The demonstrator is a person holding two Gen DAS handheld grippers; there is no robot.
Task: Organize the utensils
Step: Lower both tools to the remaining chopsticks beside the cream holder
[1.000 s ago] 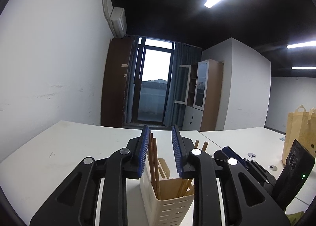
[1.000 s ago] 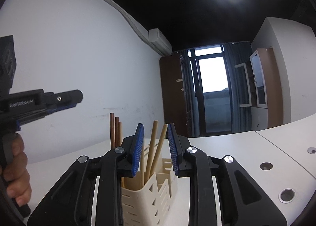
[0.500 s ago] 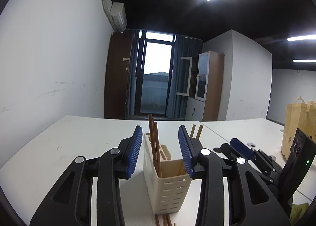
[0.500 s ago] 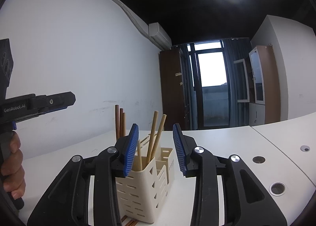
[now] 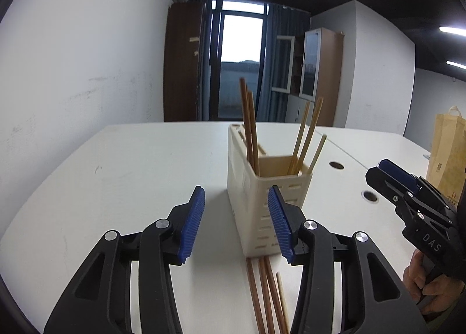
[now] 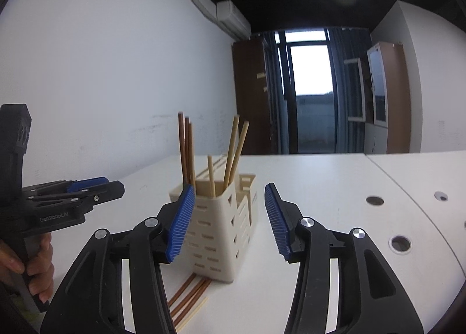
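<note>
We see the cream slotted utensil holder standing upright on the white table, dark chopsticks in one compartment and pale ones in another; more chopsticks on the table lie flat, touching its near base; the left gripper points at the holder, its jaws opening with nothing pressed between them; the right gripper frames the holder likewise, its jaws also opening and empty; a hand grips the left handle.
</note>
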